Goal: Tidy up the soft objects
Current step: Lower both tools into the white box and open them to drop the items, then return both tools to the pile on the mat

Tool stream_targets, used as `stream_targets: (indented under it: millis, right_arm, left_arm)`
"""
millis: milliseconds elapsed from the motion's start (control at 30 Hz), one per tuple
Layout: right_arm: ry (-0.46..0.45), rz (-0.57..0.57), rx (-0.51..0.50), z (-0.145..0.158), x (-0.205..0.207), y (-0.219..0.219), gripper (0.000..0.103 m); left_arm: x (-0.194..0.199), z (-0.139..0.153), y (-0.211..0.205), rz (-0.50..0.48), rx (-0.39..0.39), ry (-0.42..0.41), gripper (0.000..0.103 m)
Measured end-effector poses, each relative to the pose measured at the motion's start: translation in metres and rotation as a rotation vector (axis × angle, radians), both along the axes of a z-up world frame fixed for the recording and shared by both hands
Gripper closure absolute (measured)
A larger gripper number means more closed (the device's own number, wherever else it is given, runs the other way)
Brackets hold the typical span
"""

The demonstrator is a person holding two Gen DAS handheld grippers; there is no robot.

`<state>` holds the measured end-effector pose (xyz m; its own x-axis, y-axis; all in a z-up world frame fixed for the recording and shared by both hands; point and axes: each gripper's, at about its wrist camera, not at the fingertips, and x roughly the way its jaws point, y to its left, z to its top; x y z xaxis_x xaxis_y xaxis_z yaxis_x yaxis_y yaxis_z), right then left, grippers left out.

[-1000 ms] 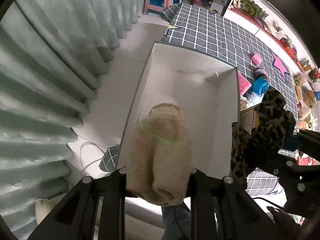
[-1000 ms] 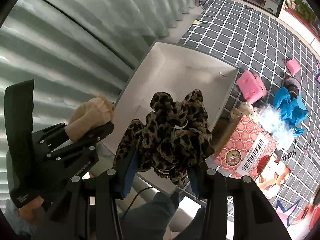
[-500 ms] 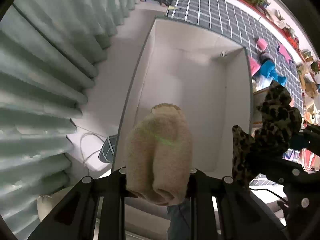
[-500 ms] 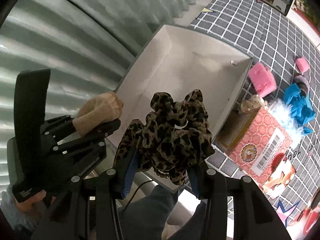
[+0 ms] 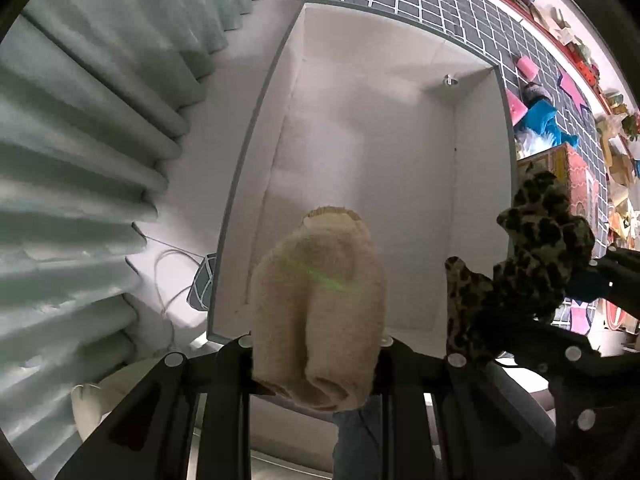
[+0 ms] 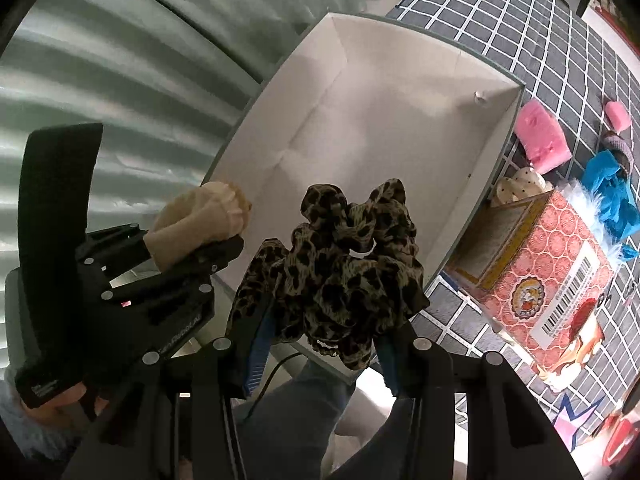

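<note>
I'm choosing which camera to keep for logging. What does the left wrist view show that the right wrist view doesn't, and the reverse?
Only the left wrist view shows the white cable on the floor beside the box, and the sock's full length.

Only the right wrist view shows the red carton with its barcode, the whole left gripper from outside, and the spotted pouch.

Both show the white box, the beige sock in the left gripper, the leopard scrunchie in the right gripper, and the curtain.
</note>
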<state>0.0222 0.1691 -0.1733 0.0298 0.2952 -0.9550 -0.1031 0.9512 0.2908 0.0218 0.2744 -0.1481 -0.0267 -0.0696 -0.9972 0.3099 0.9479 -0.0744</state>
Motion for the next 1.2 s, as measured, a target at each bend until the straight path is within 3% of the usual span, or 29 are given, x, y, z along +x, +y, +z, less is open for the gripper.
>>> stream_targets:
  millis: [367, 533, 600, 667, 767, 867, 1033, 1200]
  right_arm:
    - [0.017, 0.006, -0.003, -0.009, 0.007, 0.005, 0.056]
    - [0.006, 0.001, 0.002, -0.01, 0.008, 0.004, 0.047]
    - [-0.015, -0.004, -0.018, -0.006, 0.009, 0.001, 0.027]
    - [-0.026, -0.016, 0.0, -0.003, 0.01, -0.003, 0.016]
    - [-0.05, -0.023, 0.017, 0.006, 0.01, -0.005, 0.016]
    - [-0.079, -0.03, -0.012, 0.016, 0.009, -0.005, 0.002]
    - [-0.132, -0.109, 0.059, 0.045, 0.007, -0.024, 0.001]
    - [-0.198, -0.203, 0.063, 0.076, 0.004, -0.058, 0.001]
  left_arm:
    - [-0.001, -0.005, -0.007, -0.016, 0.005, 0.011, 0.074]
    - [0.0, -0.002, -0.001, 0.013, 0.019, -0.017, 0.04]
    - [0.002, 0.001, 0.005, 0.032, 0.015, -0.035, 0.03]
    - [0.003, 0.005, 0.009, 0.052, 0.011, -0.055, 0.023]
    - [0.006, 0.01, 0.015, 0.08, -0.008, -0.073, 0.018]
    - [0.012, 0.014, 0.025, 0.132, -0.018, -0.075, 0.001]
    - [0.024, 0.032, 0.028, 0.173, -0.079, -0.108, 0.0]
    - [0.035, 0.052, -0.012, 0.08, -0.131, -0.133, 0.0]
